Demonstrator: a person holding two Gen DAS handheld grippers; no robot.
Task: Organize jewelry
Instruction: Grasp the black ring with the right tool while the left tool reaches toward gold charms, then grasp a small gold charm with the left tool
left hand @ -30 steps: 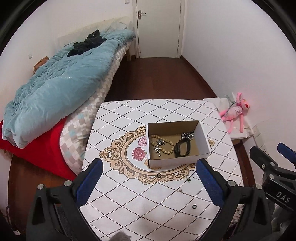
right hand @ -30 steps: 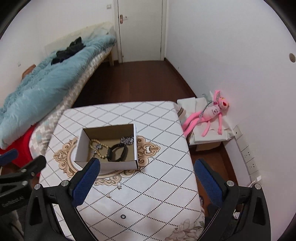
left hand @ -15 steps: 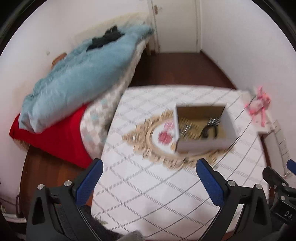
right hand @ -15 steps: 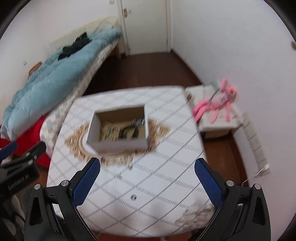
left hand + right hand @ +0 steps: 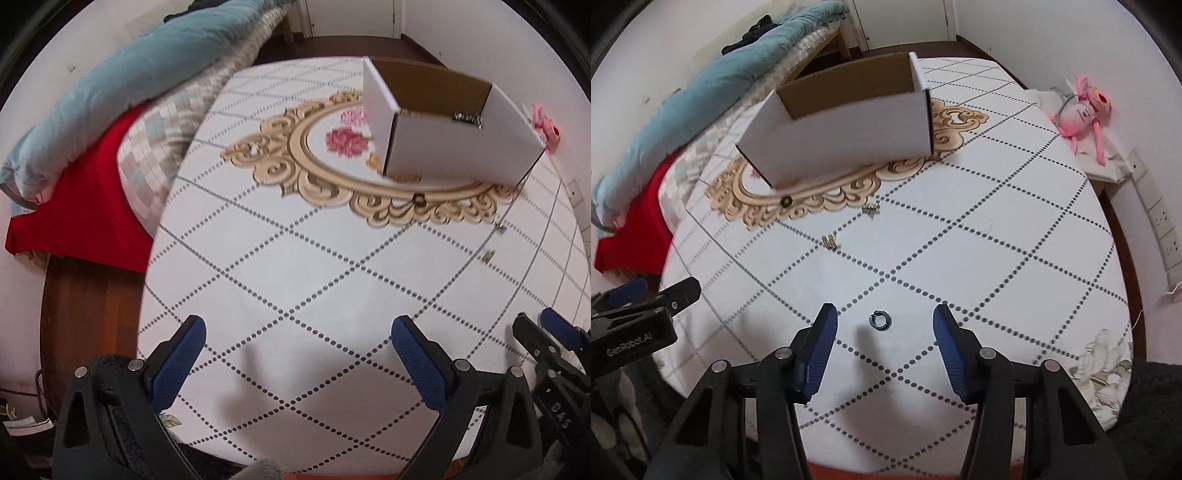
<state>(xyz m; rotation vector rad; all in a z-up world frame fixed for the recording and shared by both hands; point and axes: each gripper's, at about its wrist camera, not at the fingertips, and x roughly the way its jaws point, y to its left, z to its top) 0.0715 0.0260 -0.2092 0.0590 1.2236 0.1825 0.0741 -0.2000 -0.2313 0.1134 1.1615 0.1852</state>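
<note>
the right gripper [image 5: 884, 330] hangs low over the table [image 5: 1015, 229] with its jaws spread apart and nothing between the blue pads, and a small dark ring [image 5: 879, 319] lies on the tablecloth just in front of the gap, near the middle line between the two fingers. so the step in hand looks like the pick of this loose ring – an approach, not yet a grasp.

the left gripper [image 5: 295, 358] is also released and holds nothing; it hovers over a bare part of the cloth at the near edge of the table and seems to wait.

the open cardboard box [image 5: 846, 122] stands further back on the golden ornament of the cloth. from the left wrist view only a bit of something metallic [image 5: 468, 117] shows over its rim; what else is inside i cannot tell from here. outside the box some pieces are not yet collected: another dark ring [image 5: 785, 201] just beside the front wall of the box, and two small gold pieces [image 5: 831, 242] [image 5: 870, 208] between the box and the right gripper.

i judge the next move needs care – the ring is flat and thin, so the fingers must come down to touch the cloth on both sides of it and close slowly, otherwise it may slip away or the pads may pinch the cloth.
</note>
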